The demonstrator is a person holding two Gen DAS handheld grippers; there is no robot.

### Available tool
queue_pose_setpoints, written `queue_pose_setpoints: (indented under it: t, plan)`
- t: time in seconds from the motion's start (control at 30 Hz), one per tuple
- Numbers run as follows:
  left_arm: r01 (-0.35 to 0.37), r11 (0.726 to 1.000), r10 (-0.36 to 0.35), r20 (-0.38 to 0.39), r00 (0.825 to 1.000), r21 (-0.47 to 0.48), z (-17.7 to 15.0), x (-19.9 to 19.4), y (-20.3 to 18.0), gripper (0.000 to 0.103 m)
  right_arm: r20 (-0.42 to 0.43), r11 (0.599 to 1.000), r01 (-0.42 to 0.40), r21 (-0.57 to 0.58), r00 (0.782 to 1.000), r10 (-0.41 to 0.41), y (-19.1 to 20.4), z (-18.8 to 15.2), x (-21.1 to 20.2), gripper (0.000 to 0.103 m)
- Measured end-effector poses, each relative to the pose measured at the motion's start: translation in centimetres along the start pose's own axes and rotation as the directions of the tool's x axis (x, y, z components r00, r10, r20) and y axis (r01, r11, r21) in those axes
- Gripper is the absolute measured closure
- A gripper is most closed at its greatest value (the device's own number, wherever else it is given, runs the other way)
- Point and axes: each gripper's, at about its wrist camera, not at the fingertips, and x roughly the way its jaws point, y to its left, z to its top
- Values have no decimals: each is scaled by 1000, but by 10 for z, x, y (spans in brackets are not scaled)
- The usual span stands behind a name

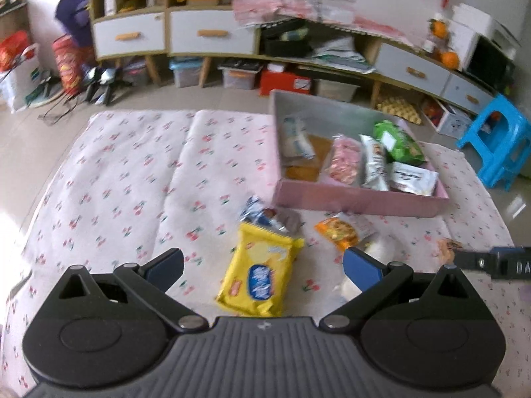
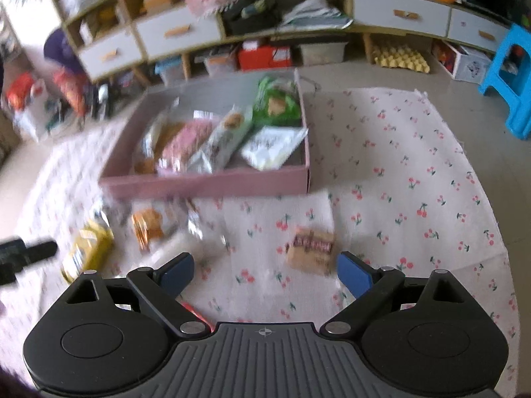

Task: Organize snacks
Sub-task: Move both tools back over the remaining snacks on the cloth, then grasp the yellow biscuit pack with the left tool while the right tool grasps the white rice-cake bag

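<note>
Both tongs spread wide, pinching nothing: left gripper (image 1: pixel 262 267) over the yellow packet (image 1: pixel 259 277), right gripper (image 2: pixel 265 273) near the brown packet (image 2: pixel 312 248). Pink box (image 1: pixel 358 202) is the landmark, already holding several snacks. Yellow, blue-white packet (image 1: pixel 262 215) and orange packet (image 1: pixel 338 232) lie just in front of it on the cherry cloth (image 1: pixel 132 182). Risks: loose cloth bunching into the pads, slick wrappers slipping (frames blurred). White item (image 1: pixel 381 248) crowds the left pad; grippers sit close, could clash.

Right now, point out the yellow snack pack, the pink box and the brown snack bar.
yellow snack pack (image 1: pixel 260 273), left wrist view, middle of its front.
pink box (image 1: pixel 358 203), left wrist view, near outer wall.
brown snack bar (image 2: pixel 312 248), right wrist view, centre of the wrapper.
</note>
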Motion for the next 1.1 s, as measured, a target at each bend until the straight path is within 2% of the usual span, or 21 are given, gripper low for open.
queue_pose_setpoints:
  t: [0.13, 0.3, 0.5, 0.57, 0.63, 0.73, 0.83, 0.93, 1.1]
  plan:
    - [10, 1000, -10, -6, 1000, 2, -7, 7, 9, 1, -21, 999, -5, -45, 1000, 4, 6, -6, 5, 8]
    - [49, 997, -49, -3, 999, 66, -15, 17, 9, 1, -44, 1000, -25, -17, 999, 25, 11, -4, 12, 8]
    - [76, 991, -69, -60, 996, 110, -20, 33, 6, 12, -55, 999, -31, -20, 998, 30, 24, -3, 18, 8]
    - [59, 990, -52, -62, 997, 130, -22, 36, 3, 14, -59, 999, -40, -19, 997, 39, 29, -4, 20, 8]
    - [21, 987, -11, -66, 998, 158, -24, 40, 0, 23, -66, 999, -53, -10, 996, 52, 33, -5, 22, 8]
    - [15, 986, 0, -94, 996, 165, -26, 44, -2, 35, -69, 998, -57, 8, 996, 58, 40, -5, 26, 8]
    - [0, 984, 19, -103, 995, 179, -29, 47, -4, 42, -73, 997, -70, 33, 995, 72, 46, -4, 31, 8]
    - [0, 982, 19, -101, 995, 187, -29, 45, -4, 47, -73, 994, -85, 73, 993, 91, 51, -3, 36, 8]
    - [3, 984, 17, -116, 993, 176, -28, 42, -3, 49, -66, 984, -109, 139, 991, 118, 60, -4, 46, 8]
